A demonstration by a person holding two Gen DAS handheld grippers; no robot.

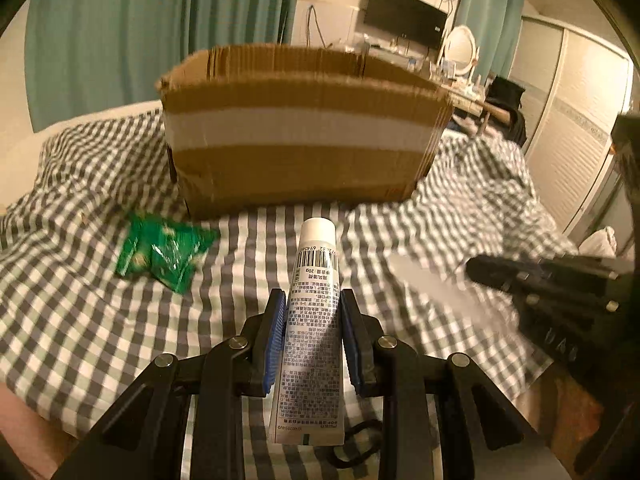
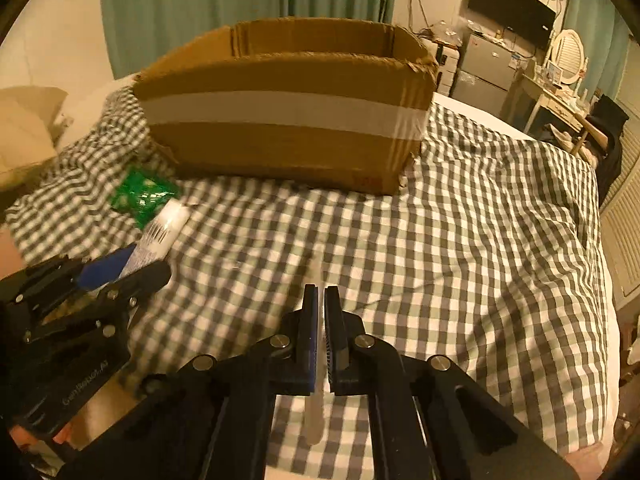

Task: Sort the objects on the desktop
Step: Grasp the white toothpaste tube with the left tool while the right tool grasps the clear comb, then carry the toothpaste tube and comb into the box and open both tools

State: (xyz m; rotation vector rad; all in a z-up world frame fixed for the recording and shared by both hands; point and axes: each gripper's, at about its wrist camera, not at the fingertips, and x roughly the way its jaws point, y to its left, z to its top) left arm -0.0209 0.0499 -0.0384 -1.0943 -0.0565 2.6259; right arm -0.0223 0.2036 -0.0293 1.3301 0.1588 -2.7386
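Observation:
My left gripper [image 1: 312, 294] is shut on a white tube [image 1: 314, 320] with a barcode, its cap pointing toward the open cardboard box [image 1: 304, 140]. The tube is lifted off the checked cover. A green foil packet [image 1: 164, 252] lies to the left in front of the box. My right gripper [image 2: 321, 288] is shut on a thin, flat white strip [image 2: 314, 420], seen edge-on between the pads. In the left wrist view the same strip [image 1: 424, 280] shows as a blur sticking out of the right gripper [image 1: 474, 268]. The right wrist view also shows the left gripper [image 2: 140, 260], tube [image 2: 164, 228], packet [image 2: 140, 194] and box [image 2: 280, 140].
Everything rests on a bed with a grey-and-white checked cover [image 2: 480, 240]. A black loop [image 1: 360, 440] lies under the tube's tail. Green curtains [image 1: 120, 40] hang behind the box. A dressing table with a round mirror [image 1: 460, 46], a dark screen [image 1: 404, 16] and wardrobe doors [image 1: 572, 128] stand to the right.

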